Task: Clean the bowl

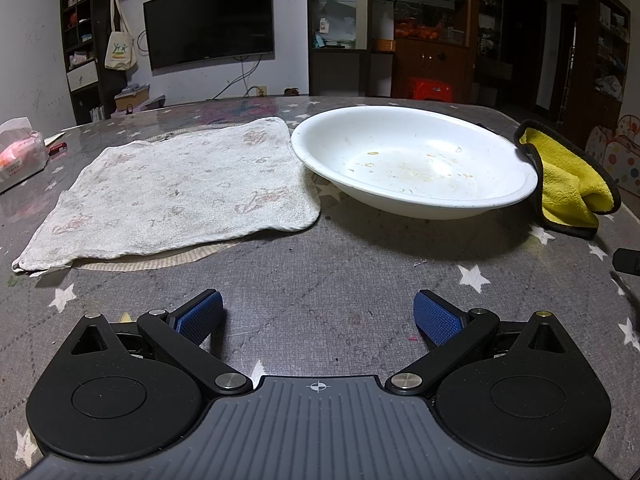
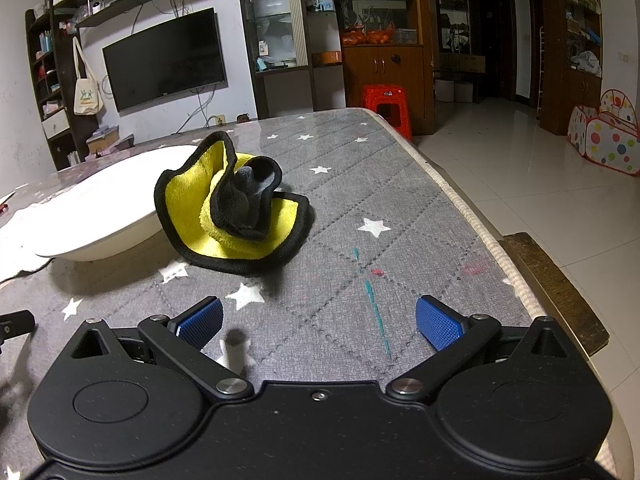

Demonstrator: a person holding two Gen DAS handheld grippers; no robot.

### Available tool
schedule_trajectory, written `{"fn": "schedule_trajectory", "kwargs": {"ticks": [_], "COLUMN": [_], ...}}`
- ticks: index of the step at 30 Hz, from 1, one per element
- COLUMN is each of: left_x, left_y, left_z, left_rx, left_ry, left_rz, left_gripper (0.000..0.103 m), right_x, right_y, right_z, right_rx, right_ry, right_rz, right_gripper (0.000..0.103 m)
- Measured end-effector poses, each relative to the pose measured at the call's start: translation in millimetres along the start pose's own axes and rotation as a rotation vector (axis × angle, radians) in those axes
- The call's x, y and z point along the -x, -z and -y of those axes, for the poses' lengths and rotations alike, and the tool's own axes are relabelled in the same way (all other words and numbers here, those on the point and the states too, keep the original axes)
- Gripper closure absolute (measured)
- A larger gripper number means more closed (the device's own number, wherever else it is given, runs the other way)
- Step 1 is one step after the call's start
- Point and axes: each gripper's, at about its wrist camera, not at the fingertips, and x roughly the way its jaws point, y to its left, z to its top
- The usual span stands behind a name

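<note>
A wide white bowl with dried food specks inside sits on the grey star-patterned table. Its right rim touches a crumpled yellow cloth with black edging. My left gripper hovers low over the table in front of the bowl, open and empty. In the right wrist view the same yellow cloth lies ahead and left of my right gripper, which is open with nothing between its blue pads. The bowl shows at the left, behind the cloth.
A stained white towel lies flat left of the bowl. A tissue pack sits at the far left. The table's right edge drops to a tiled floor, with a red stool beyond the far corner.
</note>
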Motion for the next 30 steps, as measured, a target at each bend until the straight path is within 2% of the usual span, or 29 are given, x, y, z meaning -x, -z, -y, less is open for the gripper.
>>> {"fn": "schedule_trajectory", "kwargs": {"ticks": [30], "left_x": [0.0], "left_y": [0.1], "left_z": [-0.1], "left_rx": [0.000], "left_ry": [0.000], "left_rz": [0.000], "left_gripper": [0.000], "right_x": [-5.1], "right_y": [-1.4], "right_z": [-5.8], "right_rx": [0.053], "right_ry": [0.039], "right_rz": [-0.024], "right_gripper": [0.000]}}
